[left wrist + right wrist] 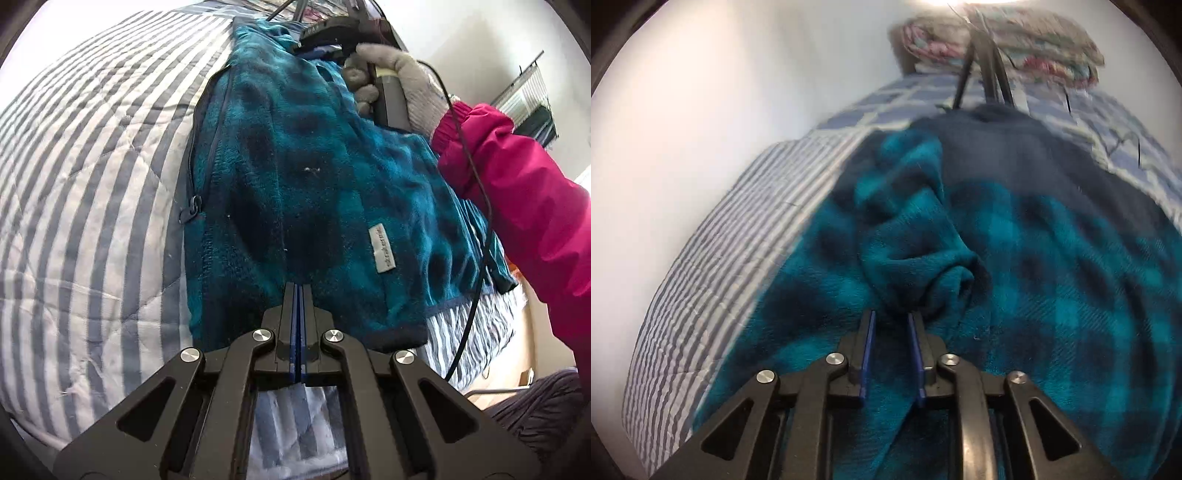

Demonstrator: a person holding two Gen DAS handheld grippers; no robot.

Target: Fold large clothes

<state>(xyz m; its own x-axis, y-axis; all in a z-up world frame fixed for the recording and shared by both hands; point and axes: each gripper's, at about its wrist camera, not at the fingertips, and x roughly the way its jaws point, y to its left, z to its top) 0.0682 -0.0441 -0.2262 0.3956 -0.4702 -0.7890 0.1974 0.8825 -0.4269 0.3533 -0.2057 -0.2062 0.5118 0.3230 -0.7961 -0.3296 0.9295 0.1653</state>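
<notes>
A teal and navy plaid fleece jacket [314, 177] lies on a striped quilt [92, 184], its zipper edge at the left and a white label near its hem. My left gripper [299, 290] is shut, its tips over the jacket's near hem with no cloth seen between the pads. In the left wrist view the right gripper [332, 33] is at the jacket's far end, held by a gloved hand [399, 77]. In the right wrist view my right gripper [890, 317] has its jaws a little apart around a bunched fold of the jacket [912, 266].
The quilt [720, 251] covers a bed beside a white wall [683, 110]. Folded floral bedding [997, 40] lies at the bed's head. A pink sleeve [517, 206] and a black cable [476, 221] cross the right side. Dark tripod legs [986, 74] stand beyond the jacket.
</notes>
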